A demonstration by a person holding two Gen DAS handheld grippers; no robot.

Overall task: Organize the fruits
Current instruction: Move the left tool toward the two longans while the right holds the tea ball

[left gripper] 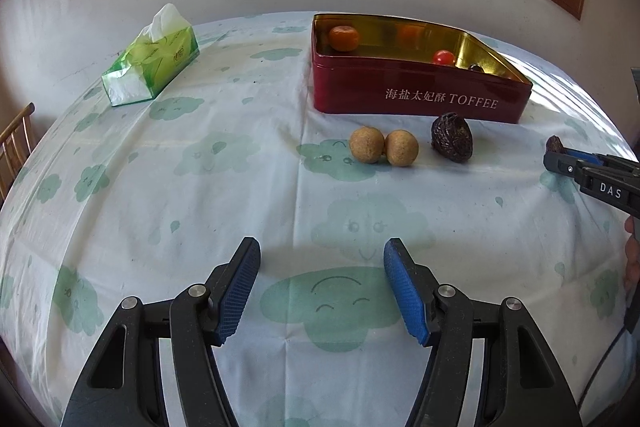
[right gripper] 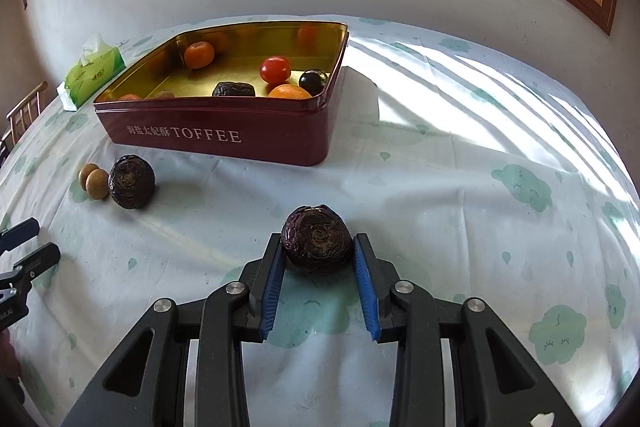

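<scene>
A red toffee tin [left gripper: 416,95] [right gripper: 216,135] stands open at the back of the table and holds oranges [right gripper: 199,55], a red tomato [right gripper: 275,69] and dark fruits [right gripper: 233,89]. Two tan round fruits [left gripper: 383,145] [right gripper: 94,181] and a dark wrinkled fruit [left gripper: 452,137] [right gripper: 131,181] lie on the cloth in front of the tin. My right gripper [right gripper: 318,247] [left gripper: 560,155] is shut on another dark wrinkled fruit [right gripper: 317,246] on the cloth. My left gripper [left gripper: 320,283] is open and empty, short of the tan fruits.
A green tissue pack [left gripper: 154,59] [right gripper: 90,71] lies at the back left. A wooden chair [left gripper: 16,139] stands off the left table edge. The wall and window sit just behind the table. Sunlit cloth [right gripper: 480,131] spreads to the right of the tin.
</scene>
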